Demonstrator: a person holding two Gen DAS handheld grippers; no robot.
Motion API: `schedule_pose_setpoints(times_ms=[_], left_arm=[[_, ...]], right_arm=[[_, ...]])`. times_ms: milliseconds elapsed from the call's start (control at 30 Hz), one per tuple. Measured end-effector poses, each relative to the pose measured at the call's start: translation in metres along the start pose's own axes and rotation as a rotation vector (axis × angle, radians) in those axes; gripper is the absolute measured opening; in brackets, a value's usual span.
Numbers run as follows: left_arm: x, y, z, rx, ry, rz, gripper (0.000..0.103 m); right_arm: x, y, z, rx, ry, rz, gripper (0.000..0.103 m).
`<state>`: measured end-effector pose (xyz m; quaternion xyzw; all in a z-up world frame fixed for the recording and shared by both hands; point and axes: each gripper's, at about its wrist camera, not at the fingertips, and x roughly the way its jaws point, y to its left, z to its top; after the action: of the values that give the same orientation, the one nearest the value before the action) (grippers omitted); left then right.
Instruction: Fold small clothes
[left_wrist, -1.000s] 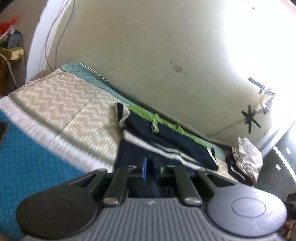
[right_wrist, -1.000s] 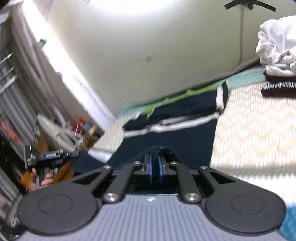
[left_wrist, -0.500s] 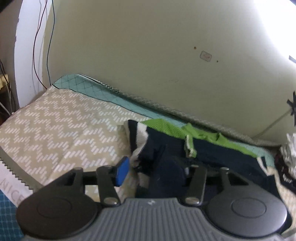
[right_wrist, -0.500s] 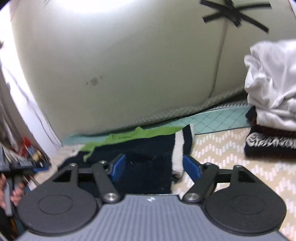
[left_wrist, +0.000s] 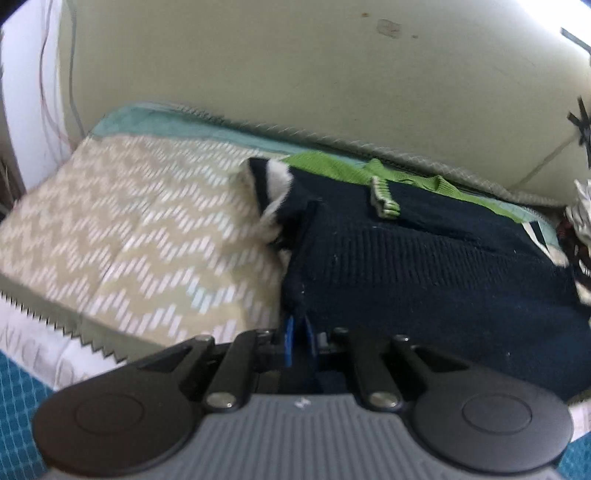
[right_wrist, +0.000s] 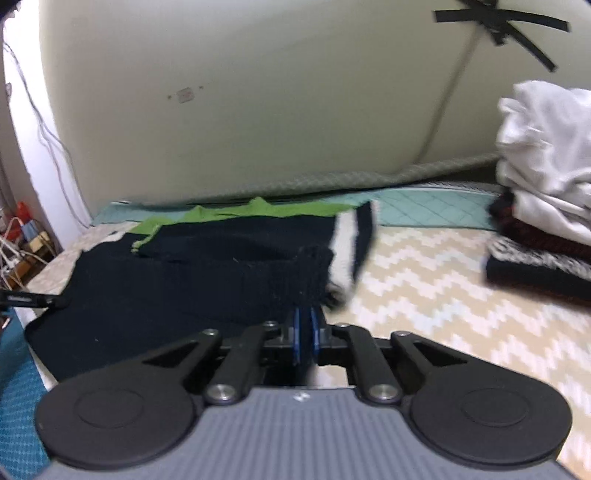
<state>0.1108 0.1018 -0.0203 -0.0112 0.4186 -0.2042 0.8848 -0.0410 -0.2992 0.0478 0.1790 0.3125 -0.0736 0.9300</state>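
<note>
**Currently: both grippers clamped on the sweater**

1. Left gripper (left_wrist: 297, 334): blue pads pressed together on the left edge of the navy sweater (left_wrist: 424, 266). A ridge of knit rises from between them.
2. Right gripper (right_wrist: 304, 330): pads likewise closed, pinching the right edge of the sweater (right_wrist: 184, 280) beside its white-striped cuff (right_wrist: 351, 240).
3. Sweater position: flat on the zigzag-patterned bedspread (left_wrist: 129, 221), near the wall. Its green collar (left_wrist: 332, 168) lies along the far side, next to the teal border.

View differences:
- Left wrist view shows the left cuff (left_wrist: 267, 184) bunched up and the bare bedspread to its left. The clothes pile appears only as a sliver at the right edge.
- Right wrist view shows the full pile (right_wrist: 543, 206): white garments over dark ones, resting on the bedspread well right of the sweater. It also shows clutter on the floor at far left, too blurred to identify.
</note>
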Motion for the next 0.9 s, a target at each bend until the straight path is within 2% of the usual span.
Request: schedule_pose_setpoints(times_ms=[33,100,133,167,200,267,367,433,500,567,700,800,900], left_arm=[[0.001,0.0,0.002,-0.01,0.006,-0.001,0.009],[0.003,-0.007,0.005,0.009,0.016,0.039,0.018],[0.001,-0.01,0.005,0.021,0.015,0.049,0.018],[-0.004,-0.013,0.003,0.033,0.003,0.037,0.018],[-0.009,-0.015,0.0,0.039,-0.003,0.021,0.019],[-0.017,-0.016,-0.003,0.039,-0.015,0.003,0.019],[-0.022,-0.017,-0.006,0.035,-0.011,-0.015,0.018],[-0.02,-0.021,-0.006,0.037,0.007,-0.03,0.007],[-0.022,-0.023,-0.007,0.046,0.01,-0.019,0.007],[-0.032,-0.022,-0.008,0.051,0.003,-0.011,0.007],[-0.053,-0.012,-0.015,0.047,0.022,-0.018,0.007],[-0.054,-0.01,-0.029,0.068,0.054,0.003,0.007],[-0.043,-0.012,-0.034,0.099,0.066,0.034,0.015]], right_arm=[[0.005,-0.002,-0.003,0.006,0.02,0.0,0.003],[0.007,-0.001,-0.003,0.004,-0.001,-0.013,0.006],[0.005,0.0,-0.001,0.012,-0.003,-0.008,0.008],[0.001,0.0,0.001,0.023,-0.008,0.008,0.016],[-0.007,0.0,0.002,0.034,-0.026,0.032,0.035],[-0.025,0.005,-0.002,0.024,-0.052,0.053,0.051],[-0.039,0.012,-0.012,0.014,-0.031,0.09,0.051],[-0.038,0.017,-0.017,0.021,0.009,0.115,0.047],[-0.038,0.022,-0.023,0.014,0.027,0.1,0.01],[-0.045,0.022,-0.025,0.009,0.0,0.08,0.003],[-0.068,0.019,-0.029,0.032,-0.008,0.098,0.0],[-0.075,0.02,-0.043,0.028,0.016,0.094,0.0],[-0.061,0.013,-0.056,0.062,0.066,0.099,0.001]])
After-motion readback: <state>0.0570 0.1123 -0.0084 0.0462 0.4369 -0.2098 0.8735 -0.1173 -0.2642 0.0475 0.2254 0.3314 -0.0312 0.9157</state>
